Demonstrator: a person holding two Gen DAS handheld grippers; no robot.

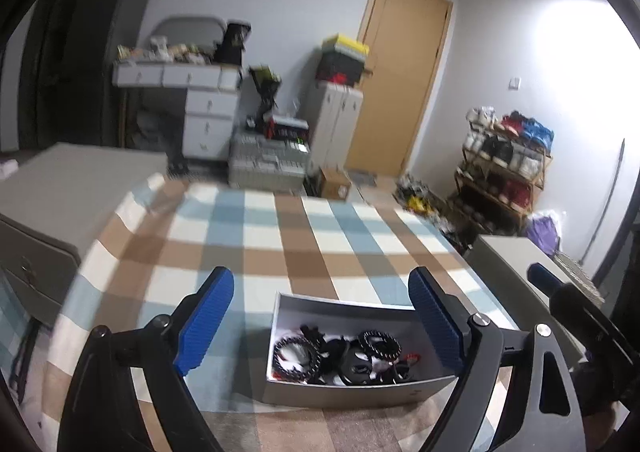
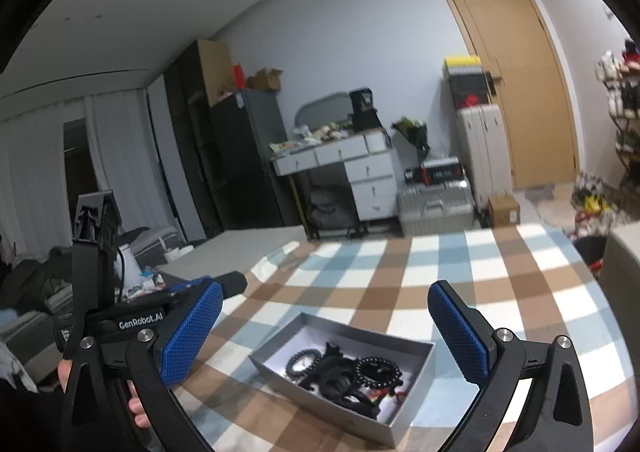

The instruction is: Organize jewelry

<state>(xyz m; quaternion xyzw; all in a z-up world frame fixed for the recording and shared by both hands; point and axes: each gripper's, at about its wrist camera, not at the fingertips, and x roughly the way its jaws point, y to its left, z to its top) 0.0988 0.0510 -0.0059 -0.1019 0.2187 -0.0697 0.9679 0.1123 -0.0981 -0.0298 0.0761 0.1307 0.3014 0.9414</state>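
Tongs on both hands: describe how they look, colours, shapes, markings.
Both tongs match. The left tongs and right tongs have black curved frames with triangular cut-outs, silver round bolts at the joints, and flat fingers faced with ribbed blue pads. Seen from the right wrist, the left unit carries white "GenRobot.AI" lettering and a black upright mount on top. No sleeves show.
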